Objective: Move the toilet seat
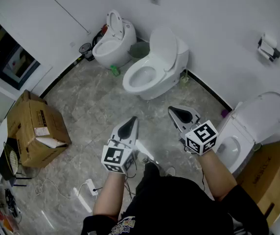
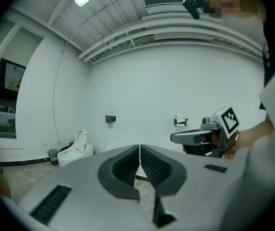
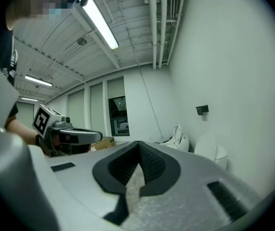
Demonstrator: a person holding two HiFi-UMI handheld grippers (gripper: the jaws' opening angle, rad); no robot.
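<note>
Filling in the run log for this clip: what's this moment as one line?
left gripper: shut, empty | right gripper: shut, empty | middle toilet: lid raised, untouched | grippers: above floor, short of it

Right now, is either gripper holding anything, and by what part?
Nothing is held: the left gripper and right gripper are both shut on nothing.

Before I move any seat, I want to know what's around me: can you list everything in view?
toilets: three, white, lids raised; far toilet in the corner, middle toilet at the wall, right toilet at right
cardboard boxes: two, brown; left box, right box
bin: one, black, beside far toilet
paper holder: one, right wall
power strip: one, white, floor
left gripper: one, grey, shut, empty
right gripper: one, grey, shut, empty
</note>
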